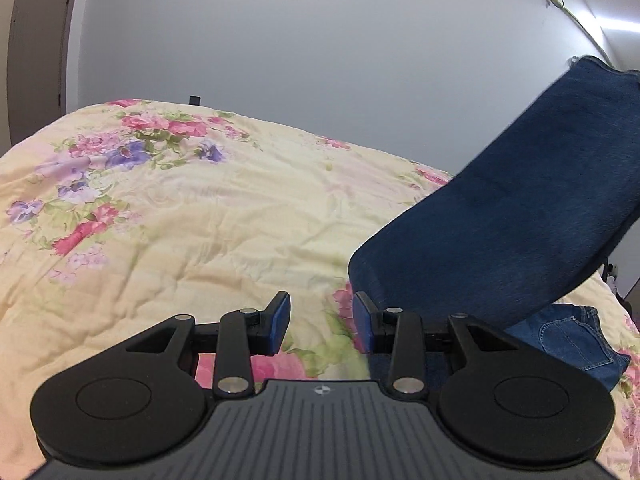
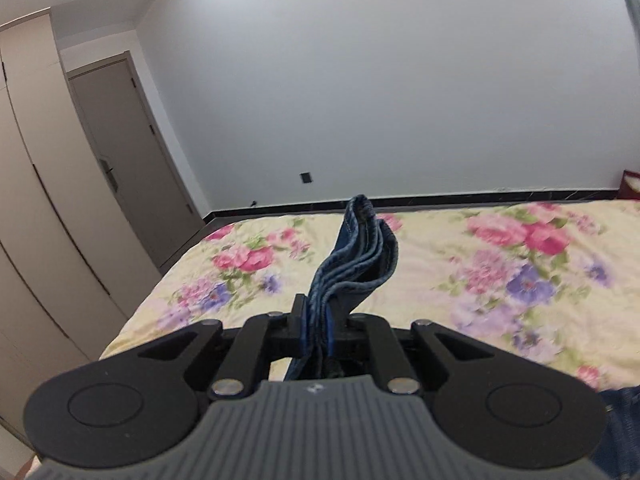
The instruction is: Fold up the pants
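Observation:
The dark blue jeans (image 1: 516, 216) rise in a broad folded band from the bed up to the right in the left wrist view; a back pocket part (image 1: 572, 340) lies flat on the bed below it. My left gripper (image 1: 322, 322) is open and empty, just left of the band's lower fold, above the quilt. My right gripper (image 2: 318, 320) is shut on the stacked hem edges of the jeans (image 2: 360, 248), which stick up past its fingers above the bed.
A bed with a cream floral quilt (image 1: 192, 208) fills both views. A white wall stands behind it. Grey wardrobe doors and a room door (image 2: 132, 152) stand left of the bed. A dark red object (image 2: 630, 186) sits at the far right.

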